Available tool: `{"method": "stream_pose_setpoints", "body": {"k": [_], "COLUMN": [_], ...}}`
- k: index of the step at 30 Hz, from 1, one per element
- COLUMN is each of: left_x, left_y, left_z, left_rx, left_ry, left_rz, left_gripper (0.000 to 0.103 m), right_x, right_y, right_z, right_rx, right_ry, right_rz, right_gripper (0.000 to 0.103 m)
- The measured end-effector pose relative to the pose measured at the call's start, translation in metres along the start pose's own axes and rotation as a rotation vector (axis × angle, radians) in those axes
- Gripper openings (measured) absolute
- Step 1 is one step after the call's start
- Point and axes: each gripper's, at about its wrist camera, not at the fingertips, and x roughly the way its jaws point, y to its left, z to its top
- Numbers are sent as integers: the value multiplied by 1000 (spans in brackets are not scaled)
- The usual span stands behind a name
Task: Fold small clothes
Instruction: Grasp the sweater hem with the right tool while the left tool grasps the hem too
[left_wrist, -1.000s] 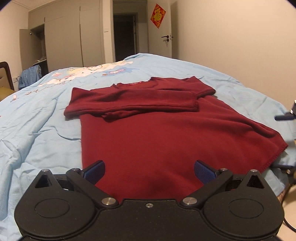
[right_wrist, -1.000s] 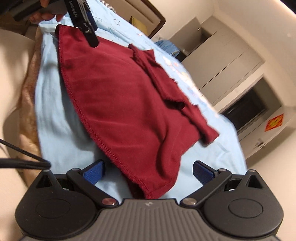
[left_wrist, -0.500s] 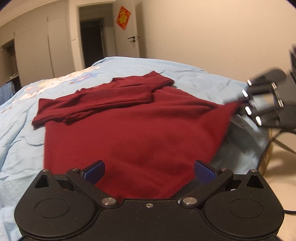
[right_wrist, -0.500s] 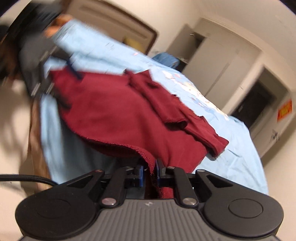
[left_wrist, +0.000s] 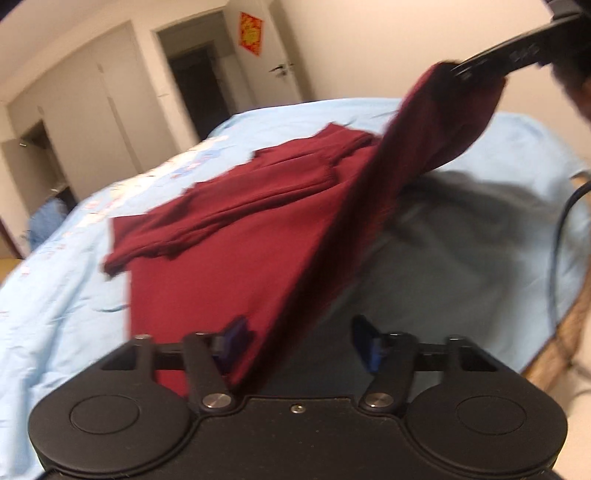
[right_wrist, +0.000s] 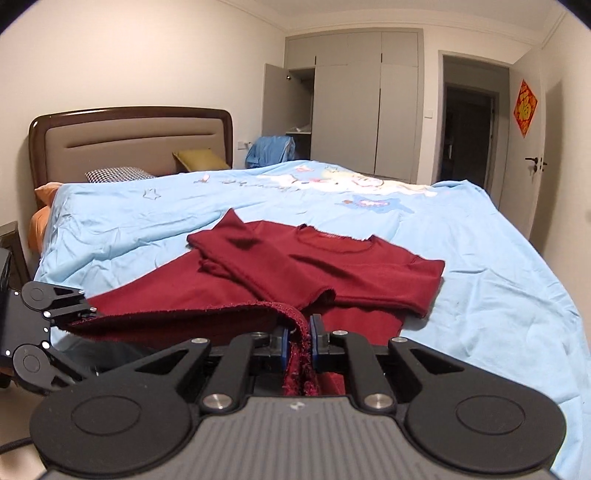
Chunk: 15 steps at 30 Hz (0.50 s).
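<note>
Lifted since a second ago, the hem corner of the dark red shirt (right_wrist: 258, 291) now hangs clamped between the right hand-held gripper (right_wrist: 297, 343) pads, off the light blue bed cover (right_wrist: 498, 295). Its folded sleeves lie flat. Fabric crosses the left hand-held gripper (left_wrist: 301, 341), whose fingers stand apart.

The sweater (right_wrist: 332, 273) is matt dark red knit cloth with a rough, frayed hem. Under it, the bedsheet (right_wrist: 480, 266) is smooth, creased pale blue cotton. Behind the sweater, the headboard (right_wrist: 129, 136) has a glossy wood frame around matt padded fabric.
</note>
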Motion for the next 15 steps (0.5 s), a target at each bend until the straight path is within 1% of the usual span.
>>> {"method": "stream_pose_setpoints", "body": {"k": [2, 6, 7, 8, 9, 11, 15], "left_x": [-5, -18, -21, -25, -30, -40, -60], "left_y": [9, 30, 35, 40, 46, 55, 66], "left_z": [-6, -19, -22, -23, -24, -21, -12], "left_rx": [4, 4, -7, -23, -49, -101, -149], "left_ry": [-1, -17, -26, -39, -63, -121, -250], "left_rz": [43, 135, 149, 157, 158, 144, 146], "left_gripper": [42, 32, 25, 18, 15, 5, 4], "right_x": [-2, -8, -9, -11, -15, -21, -39], "right_y": [1, 7, 8, 11, 14, 21, 37], "right_z": [1, -4, -6, -8, -11, -14, -15], "right_rx": [-9, -24, -27, -29, -31, -54, -115], "right_ry": [-7, -19, -24, -36, -50, -70, -142], "right_rz": [-10, -33, -36, -33, -32, -48, -77], "right_gripper": [12, 12, 12, 12, 12, 11, 8]}}
